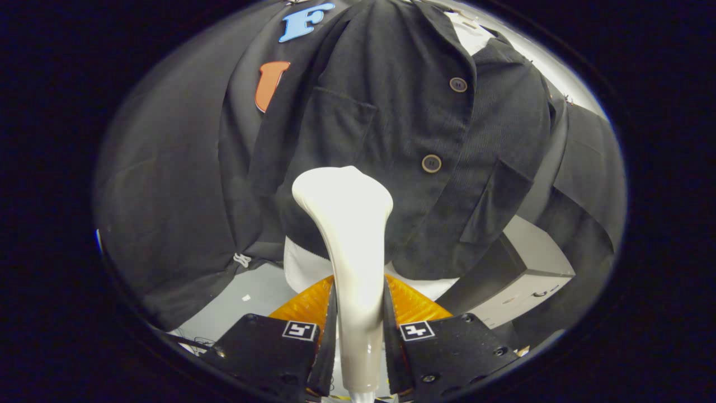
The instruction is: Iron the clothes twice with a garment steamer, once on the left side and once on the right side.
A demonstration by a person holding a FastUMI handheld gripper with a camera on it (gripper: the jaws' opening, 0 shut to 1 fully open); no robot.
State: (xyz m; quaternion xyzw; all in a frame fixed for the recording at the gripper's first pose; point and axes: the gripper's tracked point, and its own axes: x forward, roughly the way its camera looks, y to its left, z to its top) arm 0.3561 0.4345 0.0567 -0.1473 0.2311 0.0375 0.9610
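One garment steamer (347, 224), one dark jacket (414, 129), one gripper (358, 330) — counted in the gripper view.

The jaws stand closed on the steamer's handle, one finger pressing each side of its narrow lower stem, with no gap visible at either side. The steamer is smooth, glossy and cream-white; it rises from between the fingers toward 12 o'clock and flares into a broad, rounded head. That head sits against or just in front of the jacket's lower front panel; contact cannot be confirmed.

The jacket hangs upright just beyond the fingers. Its cloth is dark, matt and finely ribbed. Two round buttons show on the placket: one (431, 163) at 1 o'clock of the steamer head, the other (458, 84) higher up. Two patch pockets are seen — one (341, 126) at 12 o'clock of the head, one (498, 201) at 3 o'clock.

A white form (305, 268) shows under the hem, and an orange ribbed surface (414, 302) lies just behind the fingers. A pale boxy cabinet (526, 280) stands at 4 o'clock of the steamer head, partly covered by dark cloth (168, 196) that also drapes behind the jacket.
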